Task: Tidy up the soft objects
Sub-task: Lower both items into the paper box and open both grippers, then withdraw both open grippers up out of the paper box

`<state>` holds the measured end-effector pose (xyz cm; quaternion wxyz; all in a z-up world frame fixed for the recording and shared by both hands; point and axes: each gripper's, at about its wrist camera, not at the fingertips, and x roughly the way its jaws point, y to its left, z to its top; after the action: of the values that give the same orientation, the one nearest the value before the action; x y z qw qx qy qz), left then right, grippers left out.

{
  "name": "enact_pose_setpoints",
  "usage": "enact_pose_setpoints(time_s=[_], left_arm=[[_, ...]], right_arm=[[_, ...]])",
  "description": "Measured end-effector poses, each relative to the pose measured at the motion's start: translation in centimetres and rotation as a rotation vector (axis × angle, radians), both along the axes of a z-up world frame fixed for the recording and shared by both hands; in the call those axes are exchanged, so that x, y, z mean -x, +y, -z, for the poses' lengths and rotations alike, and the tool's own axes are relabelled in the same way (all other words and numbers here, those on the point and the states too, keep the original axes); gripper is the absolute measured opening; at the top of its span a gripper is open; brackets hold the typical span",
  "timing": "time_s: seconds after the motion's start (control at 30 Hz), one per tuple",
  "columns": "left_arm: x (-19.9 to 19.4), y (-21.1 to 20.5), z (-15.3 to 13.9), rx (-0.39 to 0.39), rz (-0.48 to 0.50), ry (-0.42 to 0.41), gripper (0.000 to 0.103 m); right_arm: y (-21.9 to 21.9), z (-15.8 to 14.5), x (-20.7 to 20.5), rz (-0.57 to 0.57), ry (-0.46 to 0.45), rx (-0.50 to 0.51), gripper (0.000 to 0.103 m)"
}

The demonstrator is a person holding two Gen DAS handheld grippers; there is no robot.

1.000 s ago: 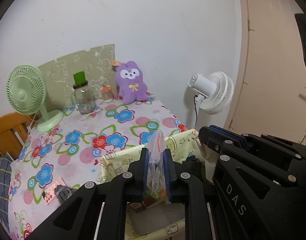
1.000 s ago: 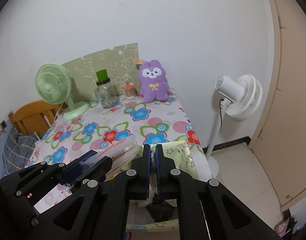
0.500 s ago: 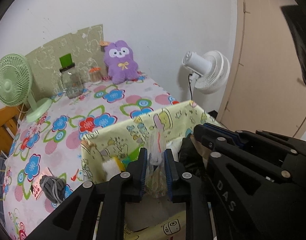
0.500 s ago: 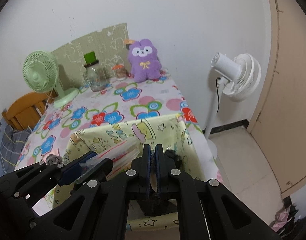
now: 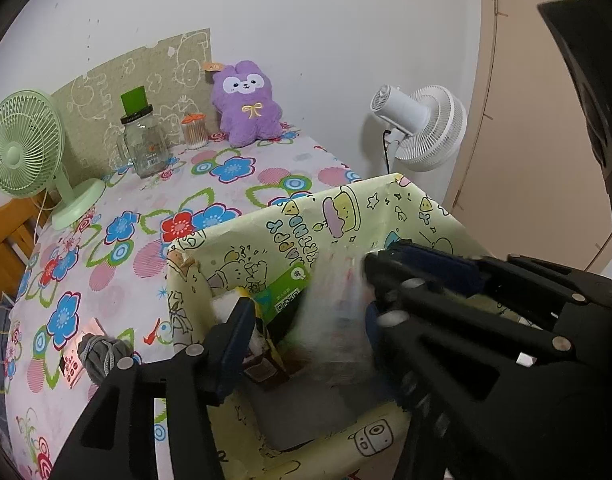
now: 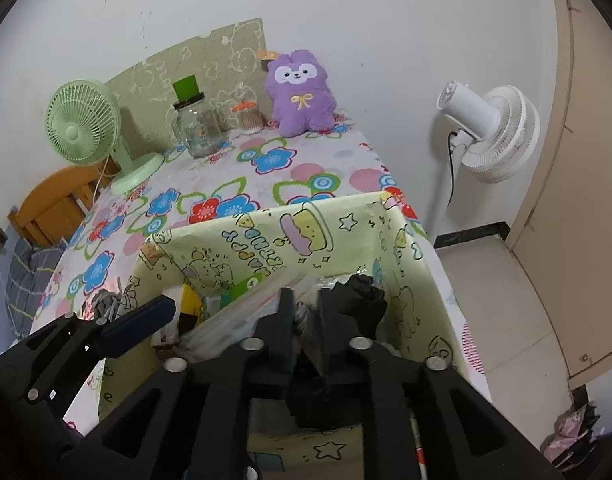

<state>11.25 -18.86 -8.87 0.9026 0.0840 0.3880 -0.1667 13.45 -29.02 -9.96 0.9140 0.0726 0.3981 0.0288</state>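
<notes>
A yellow-green cartoon-printed box (image 5: 306, 216) stands at the near end of the flowered table. My left gripper (image 5: 306, 316) hangs over its inside and its jaws are opening. A clear plastic bag (image 5: 338, 320), blurred, lies loose between them, and the pads do not press on it. My right gripper (image 6: 306, 304) is beside it over the same box, its jaws opening too, with a narrow gap. A crumpled black soft thing (image 6: 358, 292) lies in the box just right of its fingers. The bag (image 6: 241, 312) leans to their left. A purple plush (image 5: 245, 104) sits at the far wall.
A rolled grey sock (image 5: 101, 356) lies on a pink card left of the box. At the far end stand a green desk fan (image 5: 25, 152), a glass jar with a green lid (image 5: 143, 144) and a small swab jar (image 5: 194, 131). A white floor fan (image 6: 490, 132) stands right of the table.
Both grippers sank toward the box. The left jaws, shut on the clear bag before, have spread wide and let it go. The right jaws have parted.
</notes>
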Motion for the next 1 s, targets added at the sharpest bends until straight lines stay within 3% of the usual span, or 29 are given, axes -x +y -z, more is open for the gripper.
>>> enact_pose_setpoints(time_s=[0.07,0.47,1.0], left_arm=[[0.0,0.2,0.0,-0.013,-0.015,-0.015,0.059],[0.5,2.1,-1.1,0.001,-0.061,-0.043,0.075],[2.9,4.2,-3.7,0.005,-0.084,-0.106,0.085]], right_arm=[[0.0,-0.1,0.1,0.015,-0.01,0.011,0.05],[-0.1,-1.1,1.2,0.047,-0.046,0.0,0.078],[1.6,-3.9,3.8,0.038,-0.136,0.016,0.083]])
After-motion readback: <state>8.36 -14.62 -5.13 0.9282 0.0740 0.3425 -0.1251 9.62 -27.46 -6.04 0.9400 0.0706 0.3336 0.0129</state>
